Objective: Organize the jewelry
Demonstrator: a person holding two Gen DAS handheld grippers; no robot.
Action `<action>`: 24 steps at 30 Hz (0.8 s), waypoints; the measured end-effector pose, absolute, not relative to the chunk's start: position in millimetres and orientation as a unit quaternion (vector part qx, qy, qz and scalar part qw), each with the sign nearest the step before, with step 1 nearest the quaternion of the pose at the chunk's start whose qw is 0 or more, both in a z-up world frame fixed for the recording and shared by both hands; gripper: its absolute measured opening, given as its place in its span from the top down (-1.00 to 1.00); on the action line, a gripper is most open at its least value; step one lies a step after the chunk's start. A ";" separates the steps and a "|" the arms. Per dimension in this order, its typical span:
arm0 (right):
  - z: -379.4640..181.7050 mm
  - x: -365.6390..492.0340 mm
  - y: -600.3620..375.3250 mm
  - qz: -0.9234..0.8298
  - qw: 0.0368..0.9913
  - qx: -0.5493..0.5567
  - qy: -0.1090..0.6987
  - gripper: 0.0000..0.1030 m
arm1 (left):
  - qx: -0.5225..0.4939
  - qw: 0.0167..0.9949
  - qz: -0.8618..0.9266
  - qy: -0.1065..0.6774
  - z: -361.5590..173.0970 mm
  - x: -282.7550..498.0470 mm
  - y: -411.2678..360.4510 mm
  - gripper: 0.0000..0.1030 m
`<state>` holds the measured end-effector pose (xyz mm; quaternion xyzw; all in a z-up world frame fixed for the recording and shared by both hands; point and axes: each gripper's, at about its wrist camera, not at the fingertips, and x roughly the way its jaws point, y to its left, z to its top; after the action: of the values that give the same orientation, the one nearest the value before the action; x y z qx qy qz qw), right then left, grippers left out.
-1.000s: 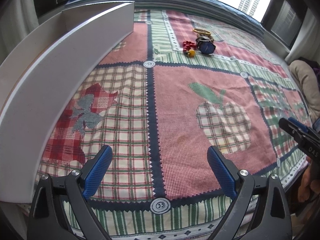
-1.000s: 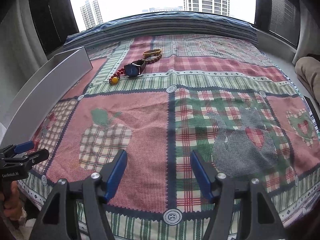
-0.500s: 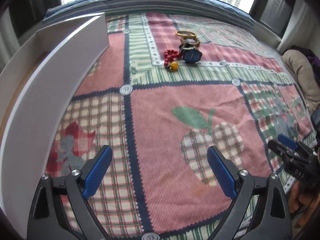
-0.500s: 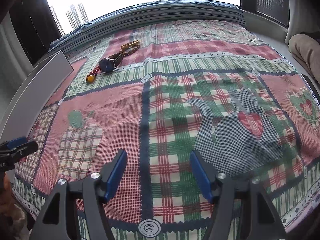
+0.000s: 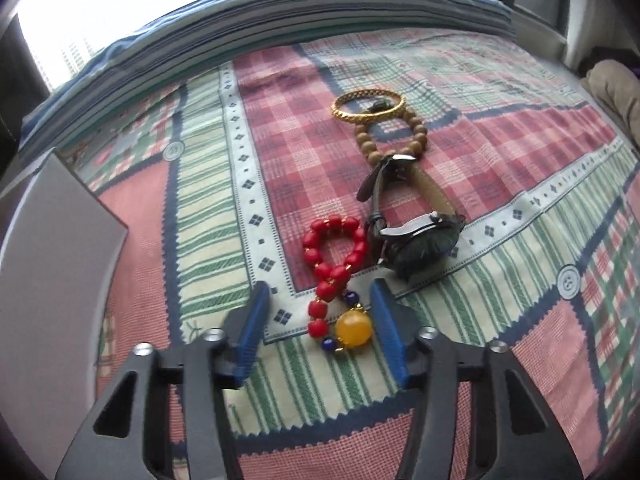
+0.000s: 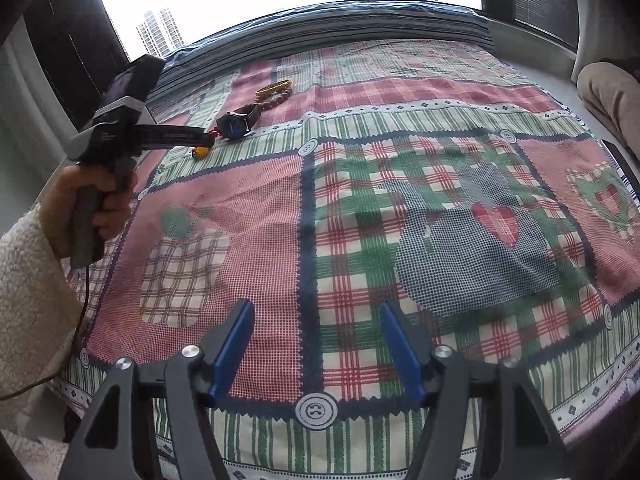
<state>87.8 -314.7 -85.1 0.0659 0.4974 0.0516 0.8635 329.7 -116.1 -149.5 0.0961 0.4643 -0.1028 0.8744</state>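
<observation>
A red bead bracelet (image 5: pixel 334 264) with a yellow bead (image 5: pixel 353 332) lies on the patchwork cloth. My left gripper (image 5: pixel 318 312) is open, its blue fingers on either side of the bracelet's lower end, not closed on it. Just beyond lie a dark watch (image 5: pixel 420 240), a wooden bead bracelet (image 5: pixel 394 136) and a gold bangle (image 5: pixel 368 107). In the right wrist view the left gripper (image 6: pixel 204 142) reaches over the jewelry near the watch (image 6: pixel 236 123). My right gripper (image 6: pixel 316 344) is open and empty, low over the cloth near the front edge.
A white box wall (image 5: pixel 52 264) stands at the left of the jewelry. The patchwork cloth (image 6: pixel 360 208) covers the whole surface. A beige cushion (image 6: pixel 612 92) lies at the far right. A window ledge runs along the back.
My left gripper has moved far forward to the jewelry and its fingers now straddle the red bracelet, set closer together. The right gripper has shifted a little.
</observation>
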 end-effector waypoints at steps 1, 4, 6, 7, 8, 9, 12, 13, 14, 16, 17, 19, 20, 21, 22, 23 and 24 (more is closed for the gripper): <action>-85.4 85.3 -315.6 0.051 0.863 0.066 0.499 -0.29 | 0.094 0.872 -0.105 0.469 -149.5 327.6 -116.2 0.66; -87.2 79.8 -320.0 0.048 0.861 0.070 0.501 -0.29 | 0.082 0.868 -0.109 0.477 -141.4 311.2 -109.3 0.85; -88.2 78.4 -322.5 0.050 0.860 0.075 0.502 -0.29 | 0.058 0.866 -0.117 0.482 -132.2 291.7 -98.8 0.85; -88.3 78.2 -323.2 0.050 0.860 0.076 0.502 -0.29 | 0.048 0.864 -0.123 0.485 -128.0 278.9 -92.9 0.85; -87.9 77.9 -323.3 0.050 0.861 0.076 0.501 -0.29 | 0.040 0.862 -0.128 0.488 -124.5 264.3 -86.5 0.85; -87.1 77.5 -323.2 0.052 0.861 0.076 0.500 -0.29 | 0.037 0.860 -0.130 0.491 -122.1 249.5 -80.4 0.85; -84.5 76.8 -321.2 0.058 0.862 0.079 0.497 -0.29 | 0.029 0.854 -0.134 0.501 -119.5 206.4 -63.0 0.85; -83.9 77.1 -319.9 0.060 0.862 0.078 0.497 -0.29 | 0.024 0.852 -0.135 0.506 -119.5 194.9 -56.7 0.85; -83.4 77.5 -318.7 0.062 0.862 0.077 0.496 -0.29 | 0.019 0.850 -0.136 0.508 -119.2 184.6 -51.3 0.85; -83.1 78.5 -315.2 0.065 0.862 0.076 0.497 -0.29 | 0.024 0.851 -0.135 0.507 -118.1 167.1 -47.0 0.82; -83.5 78.9 -312.9 0.067 0.861 0.076 0.498 -0.29 | 0.031 0.852 -0.131 0.505 -117.9 160.5 -46.5 0.77; -84.3 79.2 -308.3 0.070 0.860 0.077 0.499 -0.29 | 0.041 0.857 -0.125 0.499 -117.0 149.9 -48.0 -0.17; -84.1 79.0 -305.4 0.072 0.859 0.076 0.501 -0.29 | 0.040 0.861 -0.121 0.492 -115.8 145.0 -47.5 -0.47; -83.3 78.3 -302.3 0.074 0.859 0.075 0.501 -0.29 | 0.036 0.868 -0.117 0.481 -114.3 140.4 -47.2 -0.76; -81.8 77.0 -299.1 0.077 0.860 0.073 0.499 -0.29 | 0.031 0.873 -0.116 0.473 -113.3 136.9 -46.0 -0.78; -80.1 75.1 -295.9 0.079 0.861 0.069 0.497 -0.29 | 0.028 0.872 -0.118 0.474 -114.7 136.0 -46.5 -0.78; -78.7 72.7 -293.6 0.081 0.862 0.066 0.496 -0.29 | 0.026 0.871 -0.117 0.477 -116.4 135.5 -46.9 -0.78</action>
<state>72.7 -293.6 -78.7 0.0659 0.4960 0.0811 0.8620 135.5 -46.9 -116.3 0.0257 0.4771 -0.1170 0.8706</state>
